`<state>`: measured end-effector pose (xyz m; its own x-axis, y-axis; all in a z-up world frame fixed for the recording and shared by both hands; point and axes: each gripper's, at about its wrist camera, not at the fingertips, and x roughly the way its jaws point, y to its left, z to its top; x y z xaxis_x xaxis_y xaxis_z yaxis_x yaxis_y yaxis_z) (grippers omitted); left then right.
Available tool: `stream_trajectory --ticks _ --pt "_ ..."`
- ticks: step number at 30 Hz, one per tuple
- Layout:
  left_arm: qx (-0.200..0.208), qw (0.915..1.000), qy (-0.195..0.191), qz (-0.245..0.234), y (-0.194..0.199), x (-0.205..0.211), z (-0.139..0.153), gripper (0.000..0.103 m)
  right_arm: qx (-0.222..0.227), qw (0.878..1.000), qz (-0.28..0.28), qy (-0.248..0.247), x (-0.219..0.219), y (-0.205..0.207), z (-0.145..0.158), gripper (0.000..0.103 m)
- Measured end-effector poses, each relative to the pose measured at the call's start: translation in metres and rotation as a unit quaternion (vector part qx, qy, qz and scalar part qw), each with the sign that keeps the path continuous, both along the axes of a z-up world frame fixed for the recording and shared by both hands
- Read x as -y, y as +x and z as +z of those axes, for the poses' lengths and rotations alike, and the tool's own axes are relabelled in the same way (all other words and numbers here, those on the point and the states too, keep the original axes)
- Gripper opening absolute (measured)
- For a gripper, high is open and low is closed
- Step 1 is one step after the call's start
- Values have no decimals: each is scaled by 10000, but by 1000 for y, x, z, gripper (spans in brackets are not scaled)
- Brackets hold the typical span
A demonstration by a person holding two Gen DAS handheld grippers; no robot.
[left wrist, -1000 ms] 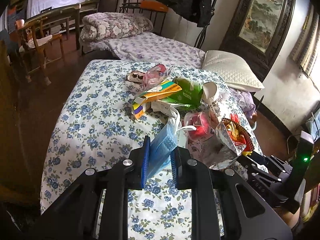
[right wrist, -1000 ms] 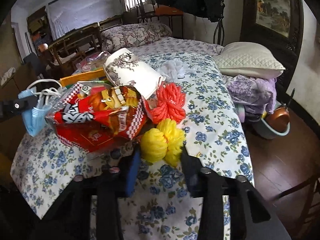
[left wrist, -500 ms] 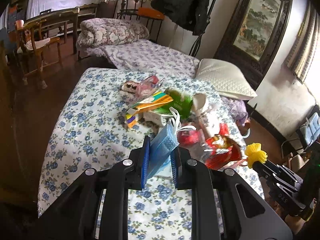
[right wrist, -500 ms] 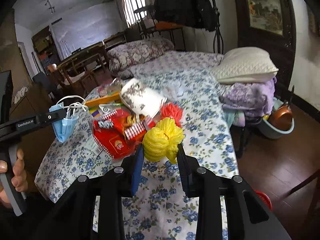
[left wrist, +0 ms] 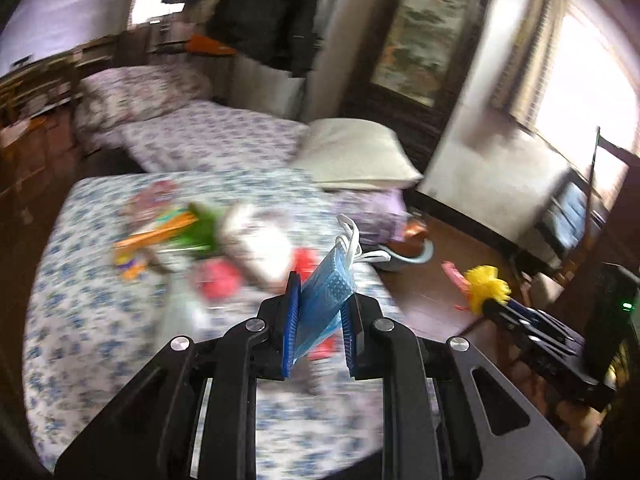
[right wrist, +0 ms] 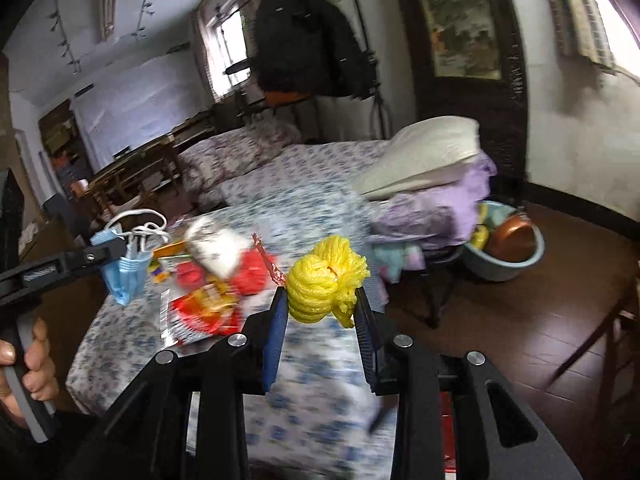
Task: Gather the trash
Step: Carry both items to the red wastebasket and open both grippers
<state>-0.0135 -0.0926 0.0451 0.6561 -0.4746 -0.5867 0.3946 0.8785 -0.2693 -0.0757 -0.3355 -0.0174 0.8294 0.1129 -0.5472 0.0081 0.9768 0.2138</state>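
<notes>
My left gripper point(left wrist: 318, 320) is shut on a blue face mask point(left wrist: 326, 300) with white ear loops, held in the air above the bed's near right part; the mask also shows in the right wrist view point(right wrist: 126, 272). My right gripper point(right wrist: 322, 312) is shut on a yellow foam net bundle point(right wrist: 326, 280), held above the bed's near edge; the bundle also shows in the left wrist view point(left wrist: 486, 286). A blurred trash pile lies on the floral bedspread point(right wrist: 320, 208): a red snack bag point(right wrist: 204, 312), a paper cup point(right wrist: 218, 252), a red net point(right wrist: 252, 272), an orange and green box point(left wrist: 160, 232).
A white pillow point(right wrist: 424, 160) and purple bedding point(right wrist: 432, 208) lie at the bed's right. A basin point(right wrist: 504, 252) with a copper pot stands on the wooden floor to the right. A red object point(right wrist: 448, 428) sits low behind my right gripper. A black coat point(right wrist: 308, 40) hangs behind.
Both grippers have lifted away from the pile and swung right, each keeping its load. The trash pile now sits farther off and left. The views are motion-blurred.
</notes>
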Motion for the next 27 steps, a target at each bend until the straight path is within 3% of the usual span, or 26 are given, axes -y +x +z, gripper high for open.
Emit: stream_trajectory --ticks 6,12,16,22,27 --pt "-241 9930 -6 -1154 -7 101 -1 20 -423 9971 -630 84 72 -13 -35 33" --pt "-1071 9730 307 -2021 4 209 -58 20 -1113 9882 -1043 143 124 -15 -96 33" --pt "-1440 9638 575 -2168 7 246 -99 20 -1630 9774 -1269 446 153 -18 -147 33" --pt "-2138 9497 838 -2130 29 280 -165 20 -2263 9610 -1404 747 162 -15 -211 33" --pt "-2555 9384 870 -2158 38 304 -203 20 -2497 9539 -1379 933 164 -16 -244 33"
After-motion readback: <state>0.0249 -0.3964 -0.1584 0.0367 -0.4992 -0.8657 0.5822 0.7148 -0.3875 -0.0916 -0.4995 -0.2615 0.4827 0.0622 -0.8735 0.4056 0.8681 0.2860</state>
